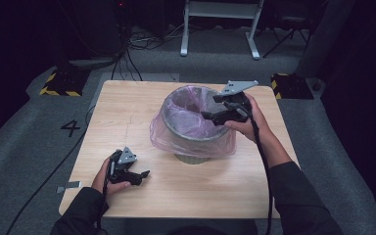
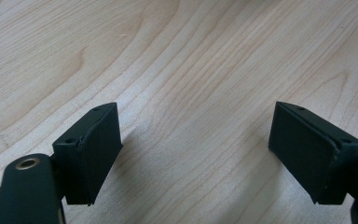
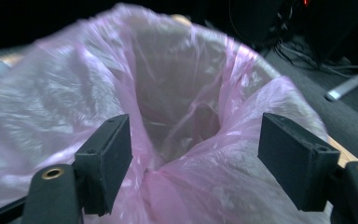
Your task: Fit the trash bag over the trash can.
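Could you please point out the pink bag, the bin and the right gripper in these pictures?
pink bag (image 1: 169, 137): high view, on the skirt hanging over the bin's side.
bin (image 1: 192, 158): high view, on its base below the bag.
right gripper (image 1: 206, 116): high view, between its fingertips by the rim.

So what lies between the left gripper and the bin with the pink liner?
Only bare wooden table, seen in the high view: the left gripper rests open on the tabletop, apart from the bin and its pink liner.
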